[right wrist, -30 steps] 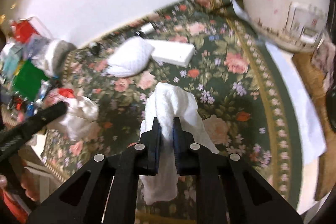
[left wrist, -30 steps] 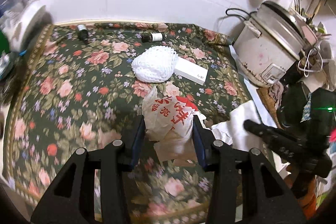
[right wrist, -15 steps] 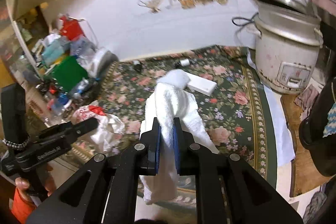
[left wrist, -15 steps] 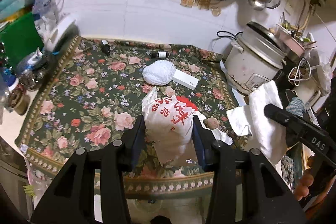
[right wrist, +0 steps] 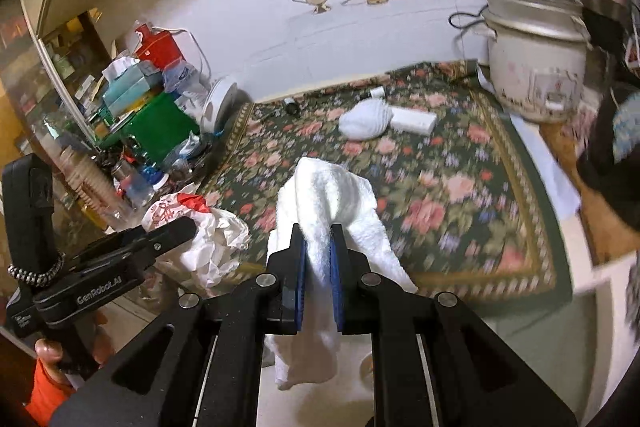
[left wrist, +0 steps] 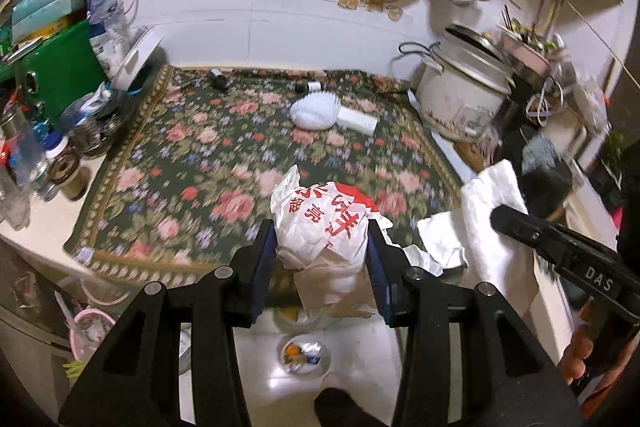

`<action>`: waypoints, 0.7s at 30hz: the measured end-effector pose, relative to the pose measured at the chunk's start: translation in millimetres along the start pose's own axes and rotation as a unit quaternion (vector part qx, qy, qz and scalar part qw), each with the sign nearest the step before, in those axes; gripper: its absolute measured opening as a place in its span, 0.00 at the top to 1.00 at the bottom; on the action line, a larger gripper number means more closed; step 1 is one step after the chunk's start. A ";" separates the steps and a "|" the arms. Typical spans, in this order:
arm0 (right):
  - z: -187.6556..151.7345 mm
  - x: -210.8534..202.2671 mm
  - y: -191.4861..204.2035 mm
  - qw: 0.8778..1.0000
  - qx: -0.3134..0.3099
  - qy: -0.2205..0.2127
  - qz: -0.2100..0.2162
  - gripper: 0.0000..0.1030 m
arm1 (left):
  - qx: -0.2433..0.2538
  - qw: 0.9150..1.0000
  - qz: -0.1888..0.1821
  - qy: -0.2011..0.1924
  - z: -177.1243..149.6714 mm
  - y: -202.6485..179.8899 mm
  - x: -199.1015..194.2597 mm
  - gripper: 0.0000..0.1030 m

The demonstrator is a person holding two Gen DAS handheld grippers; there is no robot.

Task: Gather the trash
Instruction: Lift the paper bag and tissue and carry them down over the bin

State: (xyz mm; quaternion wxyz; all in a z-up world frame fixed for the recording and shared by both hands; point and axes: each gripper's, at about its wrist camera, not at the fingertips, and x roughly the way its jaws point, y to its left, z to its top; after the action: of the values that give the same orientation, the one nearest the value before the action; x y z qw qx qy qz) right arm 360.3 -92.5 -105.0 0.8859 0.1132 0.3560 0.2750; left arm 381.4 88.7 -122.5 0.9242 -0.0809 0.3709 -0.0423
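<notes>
My left gripper (left wrist: 322, 251) is shut on a crumpled white paper bag (left wrist: 320, 223) with red print, held in the air just off the front edge of the counter. My right gripper (right wrist: 318, 255) is shut on a wad of white paper towel (right wrist: 332, 199) that drapes down below its fingers. In the left wrist view the paper towel (left wrist: 492, 227) and the right gripper's black body show at the right. In the right wrist view the paper bag (right wrist: 200, 231) shows at the left. A white foam net (left wrist: 316, 111) and a white box (left wrist: 356, 121) lie on the floral cloth (left wrist: 192, 155).
A rice cooker (left wrist: 460, 95) stands at the back right. Boxes, a green container (left wrist: 52, 75), jars and bottles crowd the left side. Two small dark bottles (left wrist: 218, 79) lie near the wall. Pans and strainers hang above. Below the counter edge, a pink bin (left wrist: 86, 331) and a transparent bowl (left wrist: 304, 353) sit on the tiled floor.
Both grippers have pulled back and up from the floral cloth, still holding the paper bag and the paper towel. The counter's front edge and the floor have come into view.
</notes>
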 end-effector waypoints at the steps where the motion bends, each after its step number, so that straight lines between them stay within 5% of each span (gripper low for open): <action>1: -5.6 -0.6 5.3 1.000 0.001 0.002 -0.004 0.90 | 0.002 1.000 0.000 0.003 -7.1 3.6 -5.1 0.59; 10: -66.0 -12.8 39.9 0.999 0.023 0.023 -0.027 0.90 | 0.010 0.999 -0.008 0.041 -70.2 31.4 -36.5 0.59; 21: -119.2 4.7 23.5 0.996 0.038 0.080 -0.033 0.90 | 0.002 0.994 0.006 0.109 -123.1 25.4 -1.2 0.59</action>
State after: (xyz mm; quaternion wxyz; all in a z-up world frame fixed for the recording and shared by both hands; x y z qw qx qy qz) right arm 270.9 -69.9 -184.3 0.8581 0.1122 0.4397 0.2404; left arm 295.7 99.3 -213.9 0.8786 -0.0722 0.4699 -0.0459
